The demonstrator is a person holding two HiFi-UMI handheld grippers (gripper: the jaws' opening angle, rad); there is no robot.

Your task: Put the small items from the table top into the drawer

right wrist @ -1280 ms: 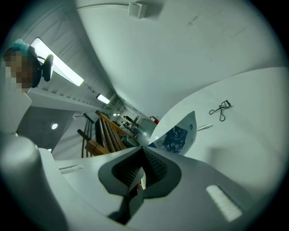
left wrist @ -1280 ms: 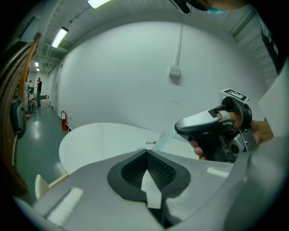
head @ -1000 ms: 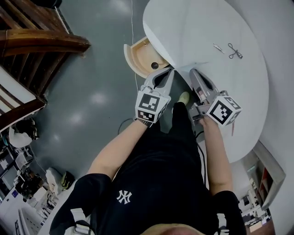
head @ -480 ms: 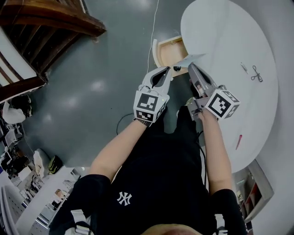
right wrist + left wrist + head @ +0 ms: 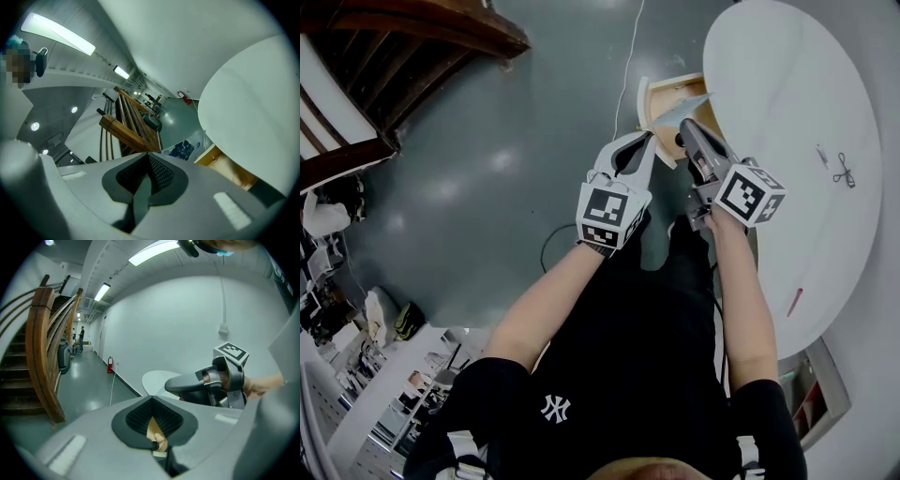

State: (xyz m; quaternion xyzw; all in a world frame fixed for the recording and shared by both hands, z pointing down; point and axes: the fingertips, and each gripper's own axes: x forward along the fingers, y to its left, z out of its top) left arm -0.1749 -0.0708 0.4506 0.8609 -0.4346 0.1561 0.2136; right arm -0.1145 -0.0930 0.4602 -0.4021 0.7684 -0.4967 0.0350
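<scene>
Looking down from above, the person holds both tools out in front of them. The left hand-held gripper (image 5: 646, 141) has its jaws drawn together and I can't make out anything in them. Just to its right, the right hand-held gripper (image 5: 682, 133) is pinched closed on a thin clear packet (image 5: 686, 107), which sticks out beyond its tip over the open wooden drawer (image 5: 644, 97). The drawer juts from the edge of the round white counter (image 5: 787, 103) directly ahead of both tips. Well off to the right of the right tool, small scissors (image 5: 844, 174) and a red pen (image 5: 794, 302) lie on the counter.

From the left gripper view, the left hand-held gripper (image 5: 151, 399) has its pads closed. Through the slit low between them shows a sliver of pale wood (image 5: 153, 430) with a small black knob (image 5: 154, 445). The right hand-held gripper (image 5: 171, 386) sits close on the right, and the counter (image 5: 157, 377) lies beyond it.

From the right gripper view, the right hand-held gripper (image 5: 149, 157) is clamped. The packet (image 5: 183, 149), clear with blue print, pokes out past its tip to the right. The drawer (image 5: 225, 165) is just right of that, under the counter (image 5: 248, 108).
</scene>
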